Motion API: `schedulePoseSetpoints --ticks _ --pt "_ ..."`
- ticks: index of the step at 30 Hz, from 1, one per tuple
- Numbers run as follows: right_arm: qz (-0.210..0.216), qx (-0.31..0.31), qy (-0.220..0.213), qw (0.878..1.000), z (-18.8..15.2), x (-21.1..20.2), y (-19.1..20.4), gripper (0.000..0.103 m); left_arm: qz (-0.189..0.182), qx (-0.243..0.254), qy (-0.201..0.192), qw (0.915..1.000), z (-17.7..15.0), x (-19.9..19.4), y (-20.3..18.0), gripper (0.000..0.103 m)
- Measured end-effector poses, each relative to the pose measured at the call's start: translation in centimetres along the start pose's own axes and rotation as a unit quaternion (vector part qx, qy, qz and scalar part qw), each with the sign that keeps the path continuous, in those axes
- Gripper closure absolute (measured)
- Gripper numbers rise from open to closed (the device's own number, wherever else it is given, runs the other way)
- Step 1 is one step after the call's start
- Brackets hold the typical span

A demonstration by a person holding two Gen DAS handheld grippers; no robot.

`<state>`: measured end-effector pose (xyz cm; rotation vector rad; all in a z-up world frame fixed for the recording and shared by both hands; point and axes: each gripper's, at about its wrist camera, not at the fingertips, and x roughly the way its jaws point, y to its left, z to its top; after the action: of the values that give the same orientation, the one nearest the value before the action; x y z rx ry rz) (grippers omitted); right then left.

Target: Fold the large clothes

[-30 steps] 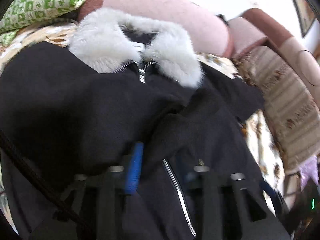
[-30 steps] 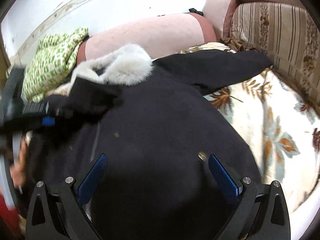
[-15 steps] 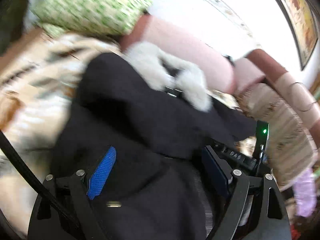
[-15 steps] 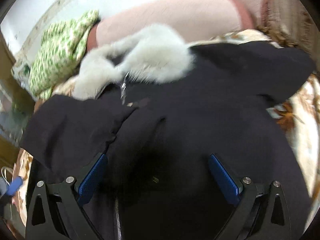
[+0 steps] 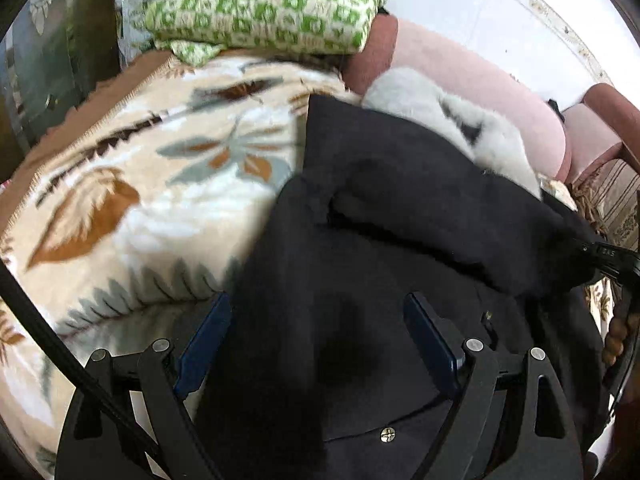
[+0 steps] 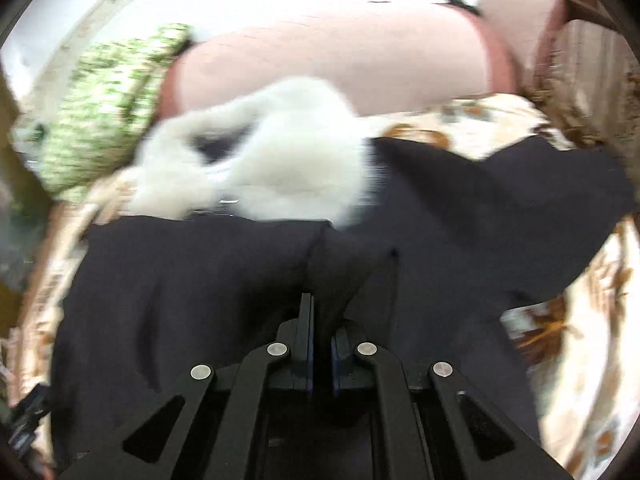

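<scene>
A black coat (image 5: 392, 208) with a white fur collar (image 5: 448, 120) lies on a floral blanket (image 5: 152, 184) on a sofa. One sleeve is folded across its front. My left gripper (image 5: 320, 336) is open, low over the coat's left edge, with the cloth between its blue pads (image 5: 432, 336). My right gripper (image 6: 322, 320) is shut on a pinch of the coat (image 6: 460, 208) just below the fur collar (image 6: 280, 164). The right gripper also shows at the right edge of the left wrist view (image 5: 612, 260).
A green-and-white patterned cloth (image 5: 260, 4) lies on the sofa's pink backrest (image 5: 492, 92) at the back left. A striped cushion (image 5: 616, 196) stands at the right. The blanket (image 6: 592, 320) shows beside the coat on both sides.
My left gripper let go of the coat, opened and drew back to the left edge. My right gripper moved in over the coat's middle and shut on the cloth.
</scene>
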<state>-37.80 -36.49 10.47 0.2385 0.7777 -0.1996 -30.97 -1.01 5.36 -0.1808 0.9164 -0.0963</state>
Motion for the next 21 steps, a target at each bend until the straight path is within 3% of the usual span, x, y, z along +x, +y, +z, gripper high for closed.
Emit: schedulePoseSetpoints --ticks 5,10,13,16,18,20,21 --pt "0.003 0.042 0.041 0.998 -1.2 3.6 -2.6 0.097 0.038 0.023 -0.005 0.9990 -1.0 0.9 -0.5 0.016" --pt "0.010 0.045 0.027 0.999 -2.0 4.4 -2.9 0.095 0.046 0.013 -0.001 0.9988 -1.5 1.8 0.3 0.016" --pt "0.030 0.064 0.026 0.997 -1.8 4.1 -3.9 0.092 0.032 -0.016 0.013 0.9993 -1.6 2.5 1.4 0.016" --pt "0.053 0.089 0.004 0.995 -1.1 1.5 -6.1 0.065 0.011 -0.048 0.012 0.9987 -1.8 2.3 2.5 0.016" --pt "0.042 0.108 -0.042 0.992 -0.8 -1.7 -9.5 0.035 0.004 -0.055 0.009 0.9985 -1.9 2.2 2.7 0.016" --pt "0.007 0.134 -0.078 0.988 -0.5 -3.6 -12.9 0.022 0.007 -0.052 0.006 0.9986 -2.0 2.2 2.5 0.016" --pt "-0.019 0.151 -0.093 0.984 -0.5 -4.5 -15.4 0.020 0.011 -0.049 0.004 0.9987 -2.1 2.2 2.3 0.016"
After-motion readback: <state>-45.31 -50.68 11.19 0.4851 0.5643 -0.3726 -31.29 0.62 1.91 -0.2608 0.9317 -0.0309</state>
